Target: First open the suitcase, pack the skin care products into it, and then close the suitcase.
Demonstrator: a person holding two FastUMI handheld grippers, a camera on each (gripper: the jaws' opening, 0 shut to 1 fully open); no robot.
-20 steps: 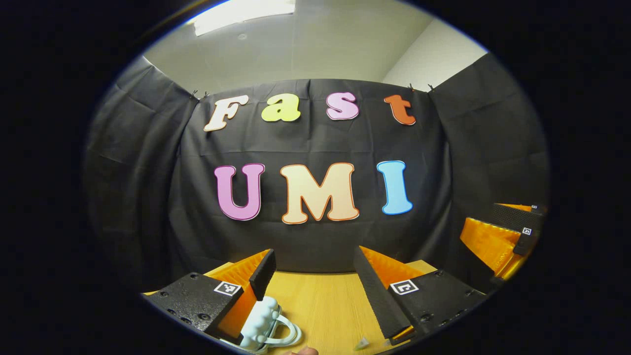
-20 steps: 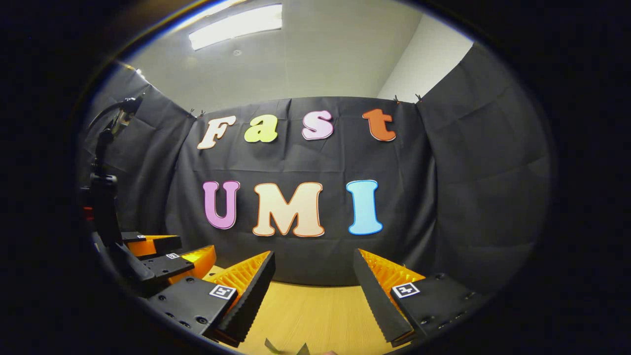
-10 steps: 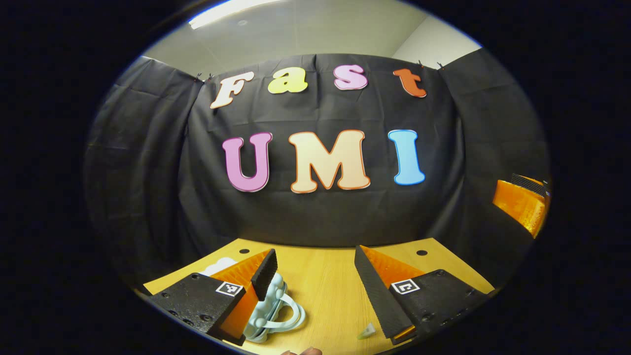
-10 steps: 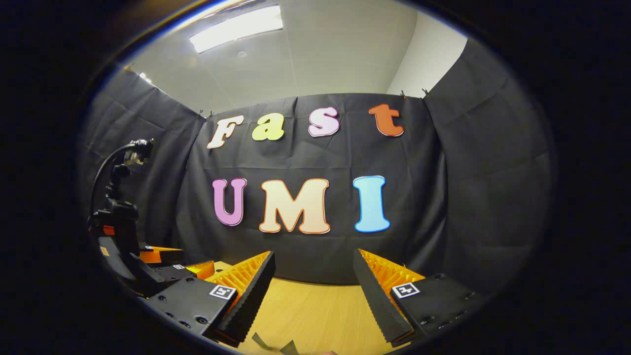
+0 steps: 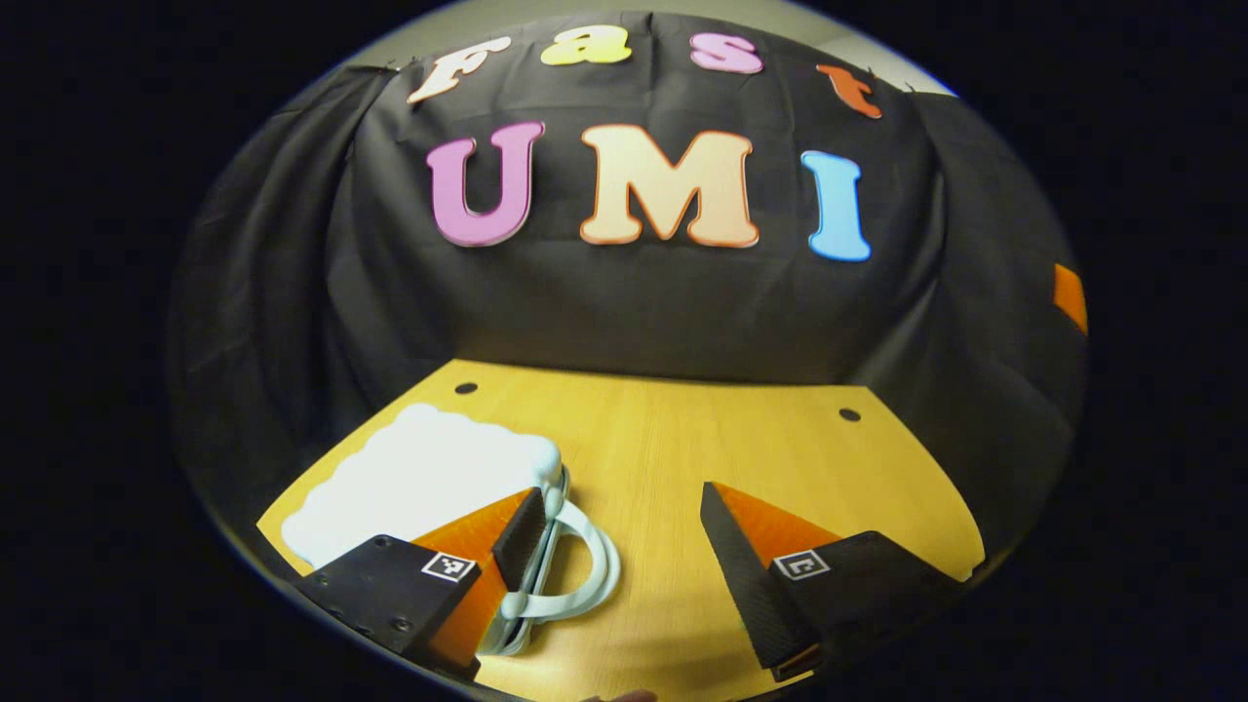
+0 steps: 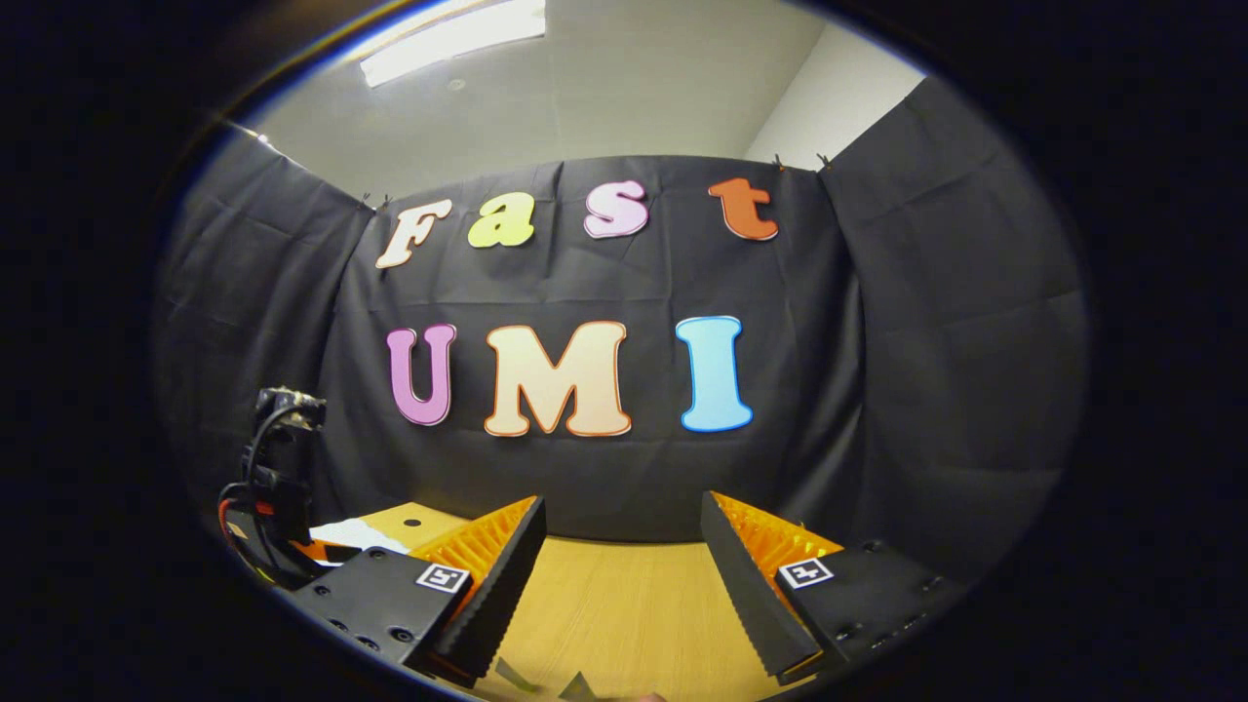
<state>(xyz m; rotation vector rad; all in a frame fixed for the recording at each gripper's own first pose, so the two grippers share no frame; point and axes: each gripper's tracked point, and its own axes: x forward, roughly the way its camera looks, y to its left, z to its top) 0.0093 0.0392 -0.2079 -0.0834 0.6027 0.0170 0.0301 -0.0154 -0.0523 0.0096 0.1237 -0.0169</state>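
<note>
— Starting at the left gripper (image 5: 619,531): how do its fingers stand?

— Spread wide, nothing between them — just bare wooden tabletop (image 5: 702,439) in the gap. Its left finger (image 5: 522,526) sits over the near edge of the suitcase (image 5: 419,478).

— Where is the suitcase lying?

— Flat on the tabletop, at the left side in the left gripper view. It is pale, almost white, with a bumpy scalloped rim, lid down. Its looped handle (image 5: 585,570) pokes out toward the middle of the tabletop, just beside that left finger. Whether the finger touches the case, I cannot tell.

— And the right gripper (image 6: 622,570)?

— Also parted wide, holding nothing, hovering above the tabletop's near edge. Past its left finger (image 6: 492,585), in the right gripper view, the other gripper's body with cables (image 6: 278,468) shows at the far left, and a sliver of the white suitcase beneath it.

— Anything else on the wood?

— Two small dark holes (image 5: 466,388) near the back edge, by the black cloth wall (image 5: 634,302).
</note>
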